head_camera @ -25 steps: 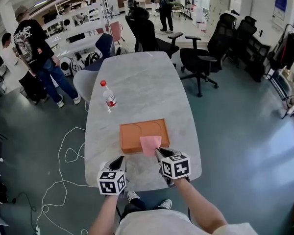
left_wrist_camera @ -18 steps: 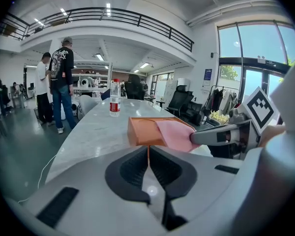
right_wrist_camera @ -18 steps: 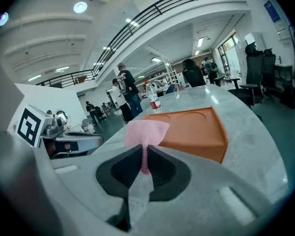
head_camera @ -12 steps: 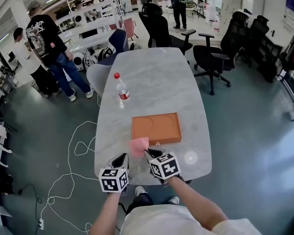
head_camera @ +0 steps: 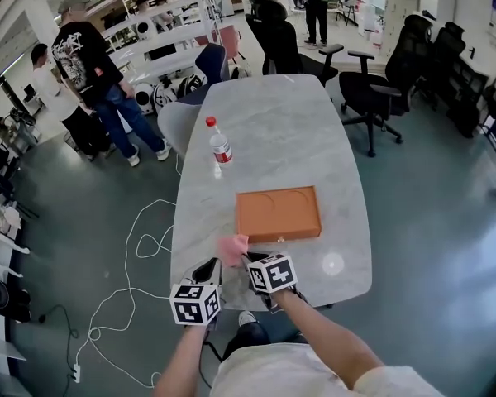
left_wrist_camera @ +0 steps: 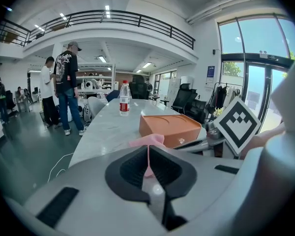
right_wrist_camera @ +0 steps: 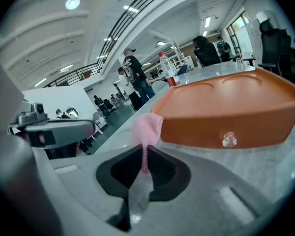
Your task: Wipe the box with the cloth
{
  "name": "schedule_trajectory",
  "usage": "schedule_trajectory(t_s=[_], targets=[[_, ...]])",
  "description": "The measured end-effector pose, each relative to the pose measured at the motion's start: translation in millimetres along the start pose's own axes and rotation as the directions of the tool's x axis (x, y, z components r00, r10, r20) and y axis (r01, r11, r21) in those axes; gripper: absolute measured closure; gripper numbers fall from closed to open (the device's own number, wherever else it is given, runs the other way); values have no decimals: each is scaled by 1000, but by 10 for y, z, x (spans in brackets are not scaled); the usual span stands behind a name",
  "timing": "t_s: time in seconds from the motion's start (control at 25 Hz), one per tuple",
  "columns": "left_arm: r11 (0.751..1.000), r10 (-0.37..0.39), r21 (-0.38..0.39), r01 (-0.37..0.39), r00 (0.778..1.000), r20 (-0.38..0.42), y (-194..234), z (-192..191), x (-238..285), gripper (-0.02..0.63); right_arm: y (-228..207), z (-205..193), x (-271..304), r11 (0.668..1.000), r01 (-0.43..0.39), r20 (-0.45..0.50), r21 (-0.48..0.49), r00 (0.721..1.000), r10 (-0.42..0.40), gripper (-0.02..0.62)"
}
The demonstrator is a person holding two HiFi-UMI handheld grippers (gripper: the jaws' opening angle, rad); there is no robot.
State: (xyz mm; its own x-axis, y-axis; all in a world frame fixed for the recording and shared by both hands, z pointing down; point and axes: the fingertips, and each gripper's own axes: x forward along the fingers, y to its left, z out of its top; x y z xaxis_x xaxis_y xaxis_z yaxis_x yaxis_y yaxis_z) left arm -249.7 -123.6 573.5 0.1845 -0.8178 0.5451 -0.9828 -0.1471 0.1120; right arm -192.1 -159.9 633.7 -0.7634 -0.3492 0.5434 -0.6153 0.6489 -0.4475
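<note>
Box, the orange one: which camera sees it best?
The head view: it looks down on the whole box, showing its top and two round dents. The left gripper view shows it small, from low. The right gripper view is very close and shows mostly its front side.

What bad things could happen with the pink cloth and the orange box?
1. The right gripper pinches only a thin fold of the pink cloth, so hard rubbing could pull it free.
2. Nothing holds the orange box down. The left gripper is off it, so wiping might slide it along the table.
3. The water bottle stands upright beyond the box, so a shoved box or a wide sweep could topple it.
</note>
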Motion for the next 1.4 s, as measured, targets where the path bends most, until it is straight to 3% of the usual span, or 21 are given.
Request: schedule_trajectory(t_s=[0.6, 1.16, 1.4], targets=[[999, -35, 7, 35, 999, -20, -93, -8, 196, 591, -543, 41, -140, 978, 98, 50, 185, 993, -109, 561], [995, -98, 32, 99, 995, -32, -539, 46, 482, 591, -985, -30, -637, 959, 120, 114, 256, 982, -153, 561], [989, -136, 52, 138, 990, -45, -807, 39, 586, 591, -1187, -80, -880, 950, 166, 124, 266, 971, -205, 561]])
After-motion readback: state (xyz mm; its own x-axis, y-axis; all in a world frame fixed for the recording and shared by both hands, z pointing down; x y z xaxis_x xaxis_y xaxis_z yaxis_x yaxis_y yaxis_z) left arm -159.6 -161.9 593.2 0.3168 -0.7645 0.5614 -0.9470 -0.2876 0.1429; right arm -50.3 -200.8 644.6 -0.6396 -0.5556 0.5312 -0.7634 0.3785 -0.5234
